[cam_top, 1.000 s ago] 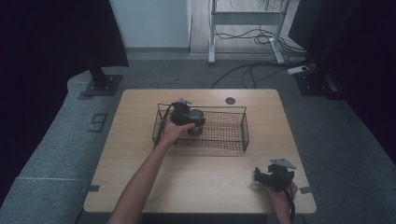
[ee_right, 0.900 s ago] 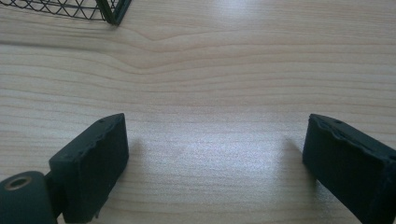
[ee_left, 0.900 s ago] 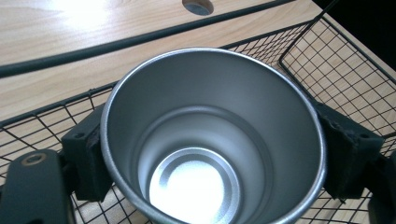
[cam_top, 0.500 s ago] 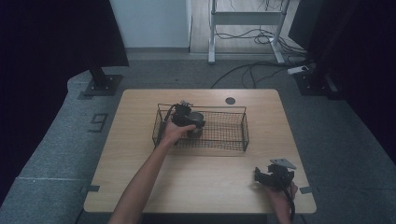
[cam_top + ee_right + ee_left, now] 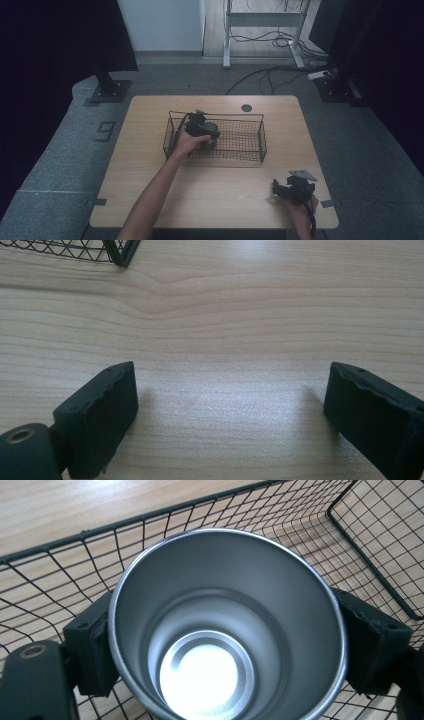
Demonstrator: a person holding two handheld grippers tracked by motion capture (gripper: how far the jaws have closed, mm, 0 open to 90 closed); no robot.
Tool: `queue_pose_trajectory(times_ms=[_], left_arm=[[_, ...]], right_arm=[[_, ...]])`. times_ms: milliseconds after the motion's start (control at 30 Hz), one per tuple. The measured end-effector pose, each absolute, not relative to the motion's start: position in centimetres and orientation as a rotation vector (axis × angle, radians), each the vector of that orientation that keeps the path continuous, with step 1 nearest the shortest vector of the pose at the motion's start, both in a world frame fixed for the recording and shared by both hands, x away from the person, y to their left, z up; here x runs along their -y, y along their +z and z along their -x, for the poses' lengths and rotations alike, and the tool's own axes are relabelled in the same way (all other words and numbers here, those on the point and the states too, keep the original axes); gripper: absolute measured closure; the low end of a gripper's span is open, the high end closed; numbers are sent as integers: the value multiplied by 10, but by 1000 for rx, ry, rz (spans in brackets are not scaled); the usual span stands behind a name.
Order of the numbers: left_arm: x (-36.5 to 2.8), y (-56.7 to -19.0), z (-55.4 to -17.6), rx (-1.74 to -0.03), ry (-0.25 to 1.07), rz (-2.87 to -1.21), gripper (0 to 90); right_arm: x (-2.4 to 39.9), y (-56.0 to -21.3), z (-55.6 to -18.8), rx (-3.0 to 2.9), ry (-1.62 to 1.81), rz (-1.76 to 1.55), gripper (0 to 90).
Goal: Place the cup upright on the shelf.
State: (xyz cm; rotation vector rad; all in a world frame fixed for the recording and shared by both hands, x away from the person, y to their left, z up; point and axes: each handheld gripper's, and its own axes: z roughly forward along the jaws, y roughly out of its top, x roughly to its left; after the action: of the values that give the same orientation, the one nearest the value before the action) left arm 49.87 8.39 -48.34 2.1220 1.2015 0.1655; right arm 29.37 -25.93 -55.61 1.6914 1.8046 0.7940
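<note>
An empty steel cup stands upright inside the black wire basket.

The high view is dim, its sides sunk in near-black, and only the counter and the floor strip behind it catch light. In the left gripper view, hard glare burns out the steel cup's bottom. The right gripper view is evenly lit, with soft shadows beside the jaws and a pale sheen on the wood.
</note>
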Motion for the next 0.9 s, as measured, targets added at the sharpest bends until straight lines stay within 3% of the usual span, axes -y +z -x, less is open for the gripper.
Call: queue_pose_trajectory(times_ms=[567, 900], left_arm=[[-88, -477, -498, -1206, 156, -2080, 70], [-100, -453, -488, -1159, 152, -2004, 62]], right_arm=[[259, -556, -294, -1804, 794, -1693, 71], [259, -556, -294, -1805, 794, -1692, 71]])
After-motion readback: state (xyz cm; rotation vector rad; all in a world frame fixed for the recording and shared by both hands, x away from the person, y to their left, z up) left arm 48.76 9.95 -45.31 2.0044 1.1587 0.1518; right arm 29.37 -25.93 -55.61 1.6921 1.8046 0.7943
